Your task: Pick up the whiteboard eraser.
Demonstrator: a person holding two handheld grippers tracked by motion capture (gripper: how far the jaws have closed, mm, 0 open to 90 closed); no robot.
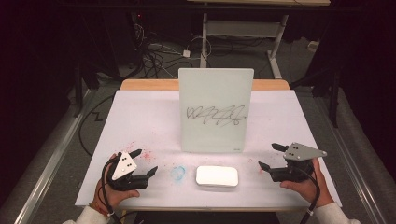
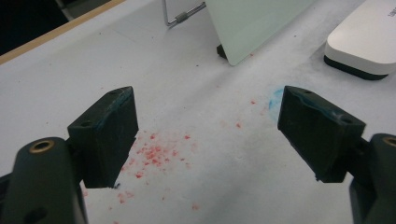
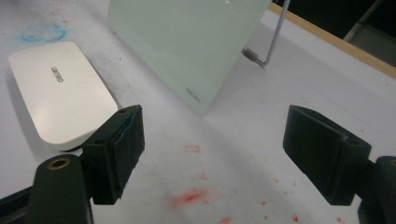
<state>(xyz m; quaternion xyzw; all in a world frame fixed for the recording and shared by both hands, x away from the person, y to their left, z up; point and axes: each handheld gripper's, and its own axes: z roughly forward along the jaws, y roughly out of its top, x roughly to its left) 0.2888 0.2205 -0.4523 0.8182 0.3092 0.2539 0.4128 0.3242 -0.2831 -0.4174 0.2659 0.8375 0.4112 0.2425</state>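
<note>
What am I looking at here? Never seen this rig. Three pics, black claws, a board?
No robot: a person holds a two-jaw tool in each hand. The high view looks down on the table; the left gripper and the right gripper come in from the bottom. The other two pictures come from cameras riding on each gripper, looking out between its own black jaws. In both, the jaws stand wide apart and hold nothing.

On the table: a small whiteboard propped upright on a metal stand, with a black scribble on it. In front lies a white eraser. The surface shows red specks and a blue smudge.
</note>
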